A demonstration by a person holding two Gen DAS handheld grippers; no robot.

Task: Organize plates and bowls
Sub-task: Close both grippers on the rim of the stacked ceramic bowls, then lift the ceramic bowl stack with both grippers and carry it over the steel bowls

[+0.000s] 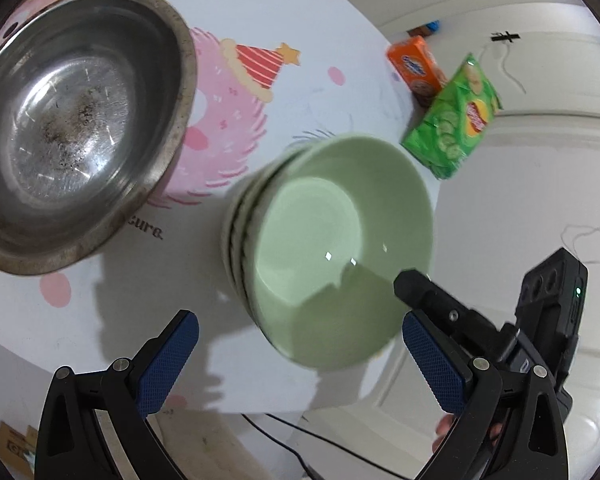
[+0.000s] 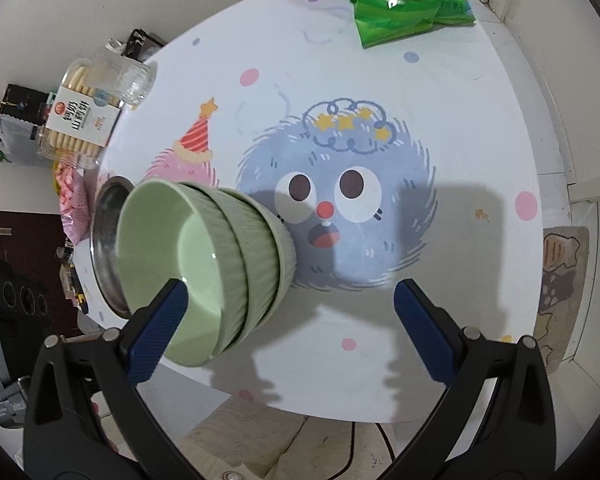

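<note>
A stack of three nested pale green bowls stands on the white cartoon-print table; it also shows in the right wrist view. A large steel basin sits to its left, partly hidden behind the bowls in the right wrist view. My left gripper is open, just short of the stack. My right gripper is open, its left finger over the top bowl's rim; whether it touches I cannot tell. The right gripper's finger shows in the left wrist view.
A green chip bag and an orange box lie at the table's far edge. A clear cookie tub and pink packet sit beyond the basin. Cables run over the floor below the near table edge.
</note>
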